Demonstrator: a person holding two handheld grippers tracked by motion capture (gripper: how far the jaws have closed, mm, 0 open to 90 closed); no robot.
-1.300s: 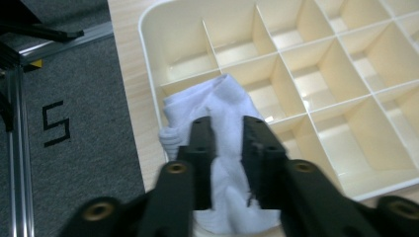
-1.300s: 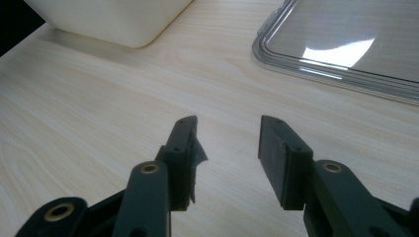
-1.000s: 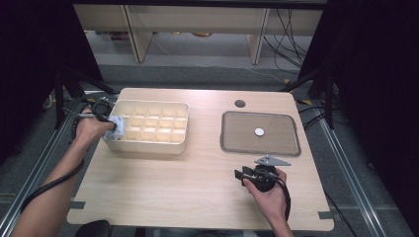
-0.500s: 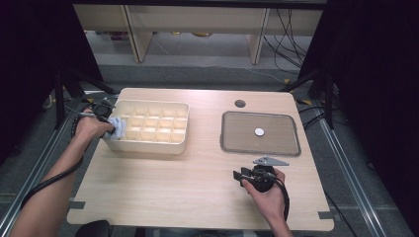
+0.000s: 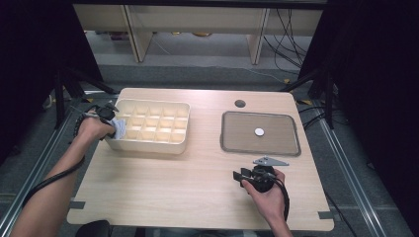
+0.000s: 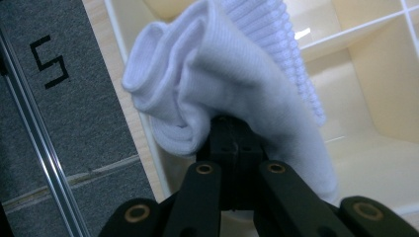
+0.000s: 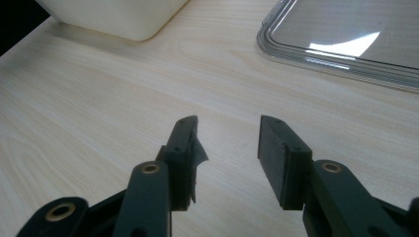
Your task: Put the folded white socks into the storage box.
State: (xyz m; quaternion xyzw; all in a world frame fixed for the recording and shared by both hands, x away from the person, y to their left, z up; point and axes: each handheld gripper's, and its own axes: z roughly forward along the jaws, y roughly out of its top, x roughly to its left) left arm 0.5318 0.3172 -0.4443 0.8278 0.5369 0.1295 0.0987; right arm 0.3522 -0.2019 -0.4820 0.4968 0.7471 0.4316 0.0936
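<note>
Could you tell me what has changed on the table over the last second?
Very little. The right gripper edged slightly towards the person, jaws open over bare wood. The left gripper stayed at the left end of the divided box, shut on the white sock. The clear lid and the white disc on it did not move.

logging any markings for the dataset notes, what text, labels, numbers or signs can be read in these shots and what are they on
"5" or "S": a single black angular mark on the grey floor panel beside the table, seen in the left gripper view; which of the two it is cannot be told.
No lettering can be read on the compartment box, the clear lid, the white sock or the grippers.
</note>
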